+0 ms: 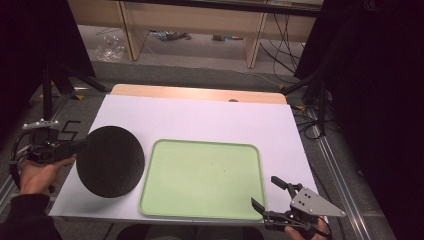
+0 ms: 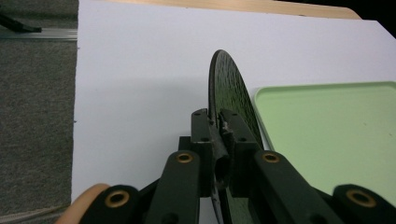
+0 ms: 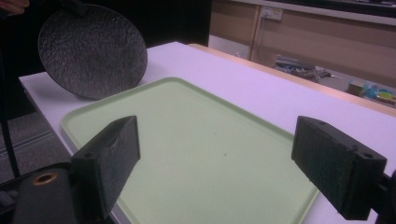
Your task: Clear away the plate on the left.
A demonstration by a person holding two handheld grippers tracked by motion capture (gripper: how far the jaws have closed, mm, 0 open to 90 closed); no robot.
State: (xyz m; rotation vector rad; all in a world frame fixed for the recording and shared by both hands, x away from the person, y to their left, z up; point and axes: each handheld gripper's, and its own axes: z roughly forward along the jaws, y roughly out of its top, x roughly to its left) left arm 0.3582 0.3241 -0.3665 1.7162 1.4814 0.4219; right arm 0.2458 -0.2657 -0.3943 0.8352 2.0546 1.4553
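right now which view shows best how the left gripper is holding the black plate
The left gripper view: the left gripper is shut on the rim of the black plate, seen edge-on and upright. The high view shows the plate's round face beside the green tray; the right gripper view shows its textured face, tilted.

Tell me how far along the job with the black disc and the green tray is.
Done: the left gripper has the black disc clamped by its edge and lifted, tilted, over the tray's left rim. In hand: carrying the disc, apparently toward the green tray. Left: the tray is bare, so the disc is not yet set down. The right gripper waits open at the tray's near right corner, holding nothing.
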